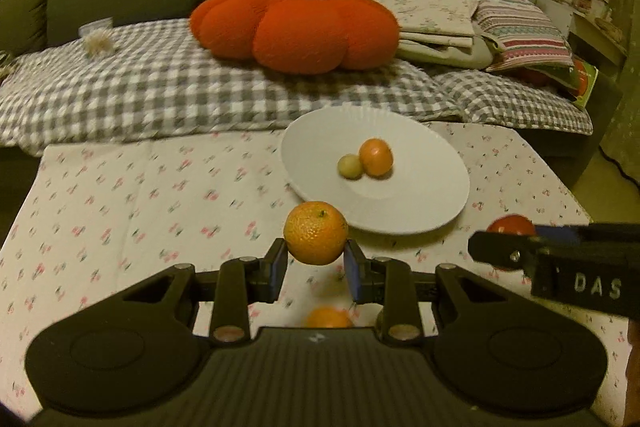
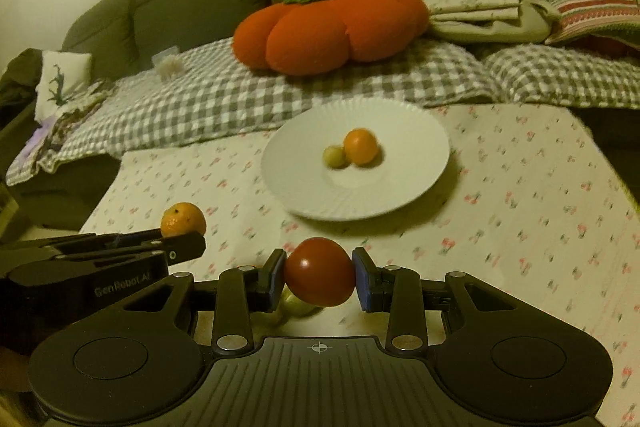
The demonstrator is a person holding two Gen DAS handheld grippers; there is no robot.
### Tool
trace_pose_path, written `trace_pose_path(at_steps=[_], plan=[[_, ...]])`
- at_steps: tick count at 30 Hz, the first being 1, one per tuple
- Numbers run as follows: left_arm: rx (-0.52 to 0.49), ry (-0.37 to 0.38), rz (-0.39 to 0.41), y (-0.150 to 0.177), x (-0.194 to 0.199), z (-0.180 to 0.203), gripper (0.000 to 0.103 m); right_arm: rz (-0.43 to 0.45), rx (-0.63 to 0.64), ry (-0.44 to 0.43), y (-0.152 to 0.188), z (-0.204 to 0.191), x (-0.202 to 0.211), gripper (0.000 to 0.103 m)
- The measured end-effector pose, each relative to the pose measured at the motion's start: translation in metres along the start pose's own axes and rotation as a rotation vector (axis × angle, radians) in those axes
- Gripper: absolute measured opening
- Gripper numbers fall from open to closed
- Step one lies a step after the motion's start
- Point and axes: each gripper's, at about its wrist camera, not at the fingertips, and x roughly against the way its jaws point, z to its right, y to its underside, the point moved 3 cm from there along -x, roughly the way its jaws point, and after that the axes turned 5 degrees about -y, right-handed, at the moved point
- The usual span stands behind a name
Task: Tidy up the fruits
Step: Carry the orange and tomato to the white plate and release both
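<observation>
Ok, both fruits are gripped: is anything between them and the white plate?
Nothing visible. Bare tablecloth lies between the mandarin, the tomato and the plate, whose near side is free; two small fruits sit mid-plate.

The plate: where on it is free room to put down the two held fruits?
The plate is bare along its near rim and right side. Only its middle is taken, by a small orange touching a green fruit. The left tongs hold an orange, the right tongs a tomato.
</observation>
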Motion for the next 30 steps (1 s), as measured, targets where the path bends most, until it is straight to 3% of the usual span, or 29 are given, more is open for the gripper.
trace_pose_path(at_steps=[12, 30], plan=[[-0.099, 0.073, 0.052, -0.021, -0.046, 0.033, 0.029, 0.034, -0.043, 0.054, -0.046, 0.047, -0.036, 0.034], [-0.179, 0.062, 0.035, -0.014, -0.088, 0.051, 0.029, -0.025, 0.036, 0.086, -0.050, 0.059, -0.101, 0.034]])
